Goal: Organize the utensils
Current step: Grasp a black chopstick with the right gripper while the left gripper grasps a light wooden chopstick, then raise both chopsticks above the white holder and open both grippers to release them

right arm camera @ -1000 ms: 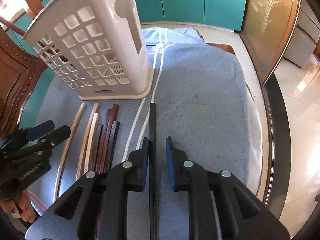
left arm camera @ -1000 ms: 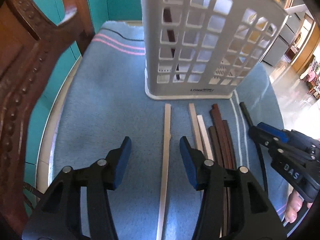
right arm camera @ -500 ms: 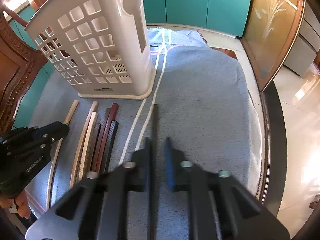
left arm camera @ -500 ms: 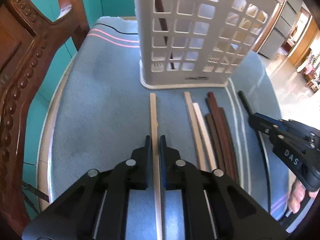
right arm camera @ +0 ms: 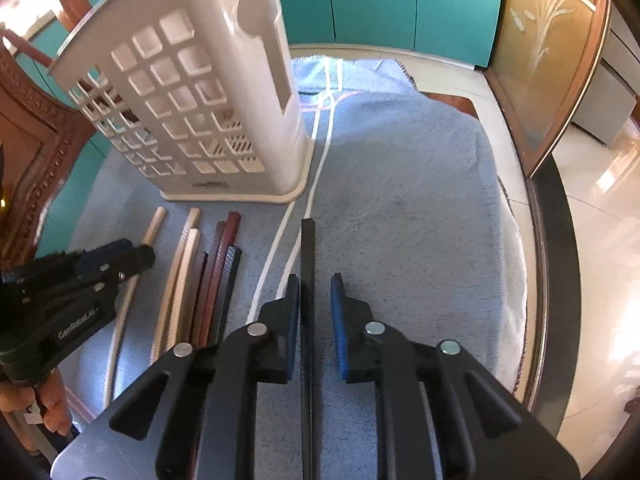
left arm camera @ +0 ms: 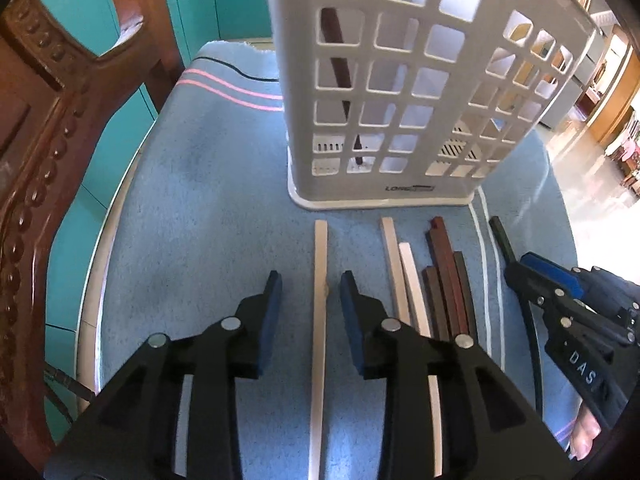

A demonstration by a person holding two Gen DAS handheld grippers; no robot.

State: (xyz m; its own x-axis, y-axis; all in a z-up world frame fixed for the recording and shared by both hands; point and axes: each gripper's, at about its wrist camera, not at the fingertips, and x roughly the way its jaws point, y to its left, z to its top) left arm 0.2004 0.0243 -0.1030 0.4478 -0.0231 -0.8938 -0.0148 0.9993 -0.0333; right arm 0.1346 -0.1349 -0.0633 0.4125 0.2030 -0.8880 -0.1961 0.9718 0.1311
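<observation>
A white lattice utensil basket (left arm camera: 420,92) stands on the blue towel (left arm camera: 208,208); it also shows in the right wrist view (right arm camera: 200,112), with one dark stick inside. My left gripper (left arm camera: 310,296) is open astride a pale wooden chopstick (left arm camera: 320,280) lying on the towel. My right gripper (right arm camera: 315,300) is open astride a black chopstick (right arm camera: 307,248), which touches its left pad. Two pale chopsticks (left arm camera: 400,264) and several dark brown ones (left arm camera: 448,276) lie between them.
A carved wooden chair back (left arm camera: 44,152) rises at the left. The round table's rim (right arm camera: 556,280) curves along the right, with tiled floor beyond. Teal cabinets (right arm camera: 380,4) stand behind the table.
My left gripper shut on the pale chopstick half a second ago and has opened again. My right gripper has opened wider around the black chopstick. Both sticks lie on the towel.
</observation>
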